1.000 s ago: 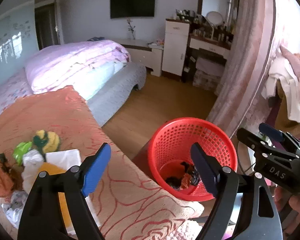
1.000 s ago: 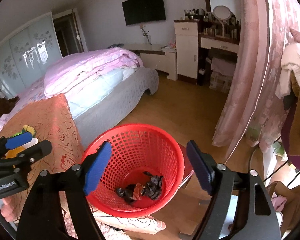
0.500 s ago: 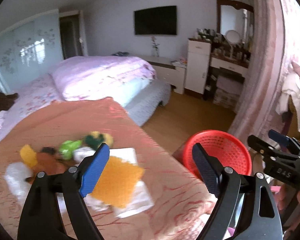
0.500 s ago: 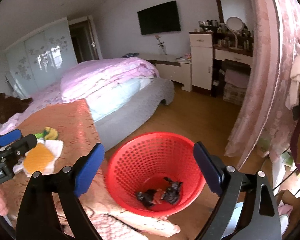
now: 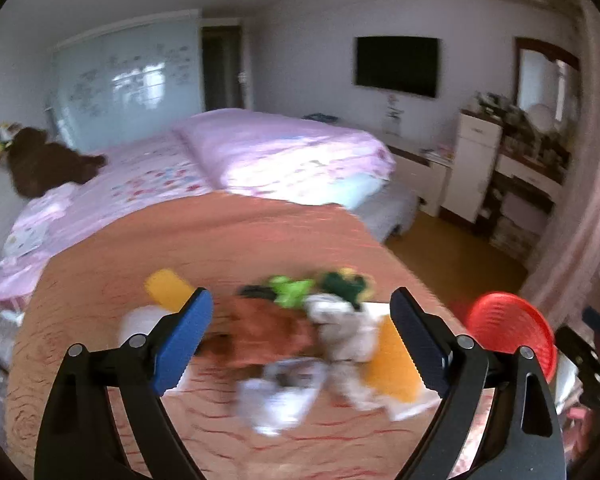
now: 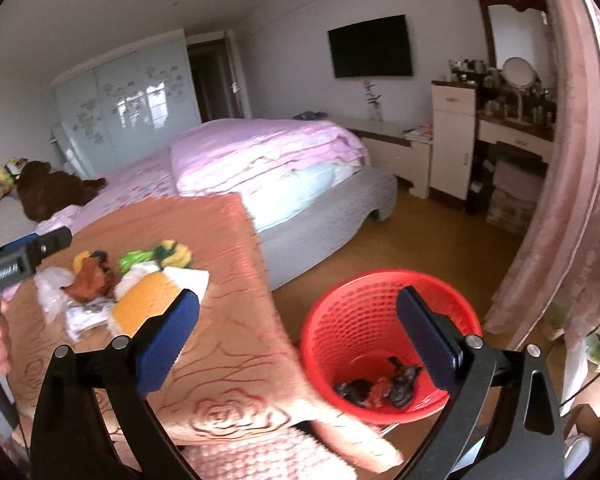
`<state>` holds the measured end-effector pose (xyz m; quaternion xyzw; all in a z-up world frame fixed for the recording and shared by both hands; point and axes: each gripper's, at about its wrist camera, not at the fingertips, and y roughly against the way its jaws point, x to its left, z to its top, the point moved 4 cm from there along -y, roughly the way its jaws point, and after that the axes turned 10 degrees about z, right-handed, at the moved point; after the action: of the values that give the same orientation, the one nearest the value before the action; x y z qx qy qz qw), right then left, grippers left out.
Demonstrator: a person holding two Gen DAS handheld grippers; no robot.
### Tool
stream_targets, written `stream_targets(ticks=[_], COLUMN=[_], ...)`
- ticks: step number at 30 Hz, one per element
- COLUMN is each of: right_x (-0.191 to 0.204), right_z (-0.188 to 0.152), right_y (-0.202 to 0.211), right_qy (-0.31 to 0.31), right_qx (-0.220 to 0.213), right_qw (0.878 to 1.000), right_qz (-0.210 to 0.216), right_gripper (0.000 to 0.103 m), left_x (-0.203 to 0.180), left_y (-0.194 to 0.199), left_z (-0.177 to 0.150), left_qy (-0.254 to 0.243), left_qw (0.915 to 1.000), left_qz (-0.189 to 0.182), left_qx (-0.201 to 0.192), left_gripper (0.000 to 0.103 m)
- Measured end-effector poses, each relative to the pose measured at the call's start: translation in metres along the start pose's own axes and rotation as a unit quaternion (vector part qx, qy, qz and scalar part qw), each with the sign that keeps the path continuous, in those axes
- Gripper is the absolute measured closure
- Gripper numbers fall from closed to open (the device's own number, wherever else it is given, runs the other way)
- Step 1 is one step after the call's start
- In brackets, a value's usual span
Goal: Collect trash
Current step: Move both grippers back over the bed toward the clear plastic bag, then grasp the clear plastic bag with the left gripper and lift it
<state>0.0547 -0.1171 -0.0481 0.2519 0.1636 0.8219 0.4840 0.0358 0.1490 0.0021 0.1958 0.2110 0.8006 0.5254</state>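
A blurred pile of trash (image 5: pixel 284 332) lies on the orange cloth-covered table (image 5: pixel 220 248): a brown crumpled wrapper, green scraps, white paper and a yellow piece (image 5: pixel 392 360). My left gripper (image 5: pixel 300 344) hovers over the pile; its jaws are opening and hold nothing. The red mesh basket (image 5: pixel 508 332) stands to the right, beyond the table edge. In the right wrist view the basket (image 6: pixel 364 312) has dark and orange scraps (image 6: pixel 380 390) at its bottom. My right gripper (image 6: pixel 298 340) hangs near it, between table and basket; its jaws are opening and are empty. The trash pile (image 6: pixel 120 284) and left gripper (image 6: pixel 20 256) show at left.
A bed (image 6: pixel 268 152) with pink bedding lies behind the table. A pink curtain (image 6: pixel 560 200) hangs at the right, with a dressing table (image 6: pixel 516 132) behind it. Wooden floor (image 6: pixel 420 240) runs between bed and basket. A hand (image 6: pixel 0 340) shows at the left edge.
The left gripper swung left from over the basket to over the trash pile. The right gripper drew back and up from the basket. Both jaws widened.
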Motion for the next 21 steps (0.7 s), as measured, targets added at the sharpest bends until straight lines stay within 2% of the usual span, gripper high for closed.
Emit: stream_targets(ticks=[6,9,12,15,16,21], right_x=[0.016,0.018,0.02,0.022,0.023,0.026], right_z=[-0.01,-0.016,-0.018,-0.021,-0.022,-0.025], right_y=[-0.006,-0.007,-0.009,-0.012,-0.013,-0.013], right_qy=[0.012,0.013,0.011,0.011,0.011,0.016], right_qx=[0.016,0.023,0.028,0.035,0.037,0.043], right_qw=[1.0,1.0,0.999,0.999,0.999,0.999], right_qz=[0.015,0.018,0.02,0.022,0.022,0.028], right_gripper=[0.007,0.007,0.007,0.007,0.007,0.007], left_x=[0.07,0.112,0.141,0.147,0.145,0.133], left_y=[-0.015,-0.031,-0.043,-0.05,-0.056,-0.074], left_z=[-0.001,-0.007,-0.013,-0.02,-0.021,-0.029], left_qy=[0.037,0.066,0.074,0.08,0.079,0.062], left_qw=[0.9968,0.9919,0.9877,0.9878,0.9886,0.9896], left_qz=[0.07,0.104,0.127,0.115,0.101,0.088], left_qx=[0.01,0.033,0.053,0.068,0.078,0.095], left_gripper=[0.016,0.016,0.016,0.016,0.016,0.016])
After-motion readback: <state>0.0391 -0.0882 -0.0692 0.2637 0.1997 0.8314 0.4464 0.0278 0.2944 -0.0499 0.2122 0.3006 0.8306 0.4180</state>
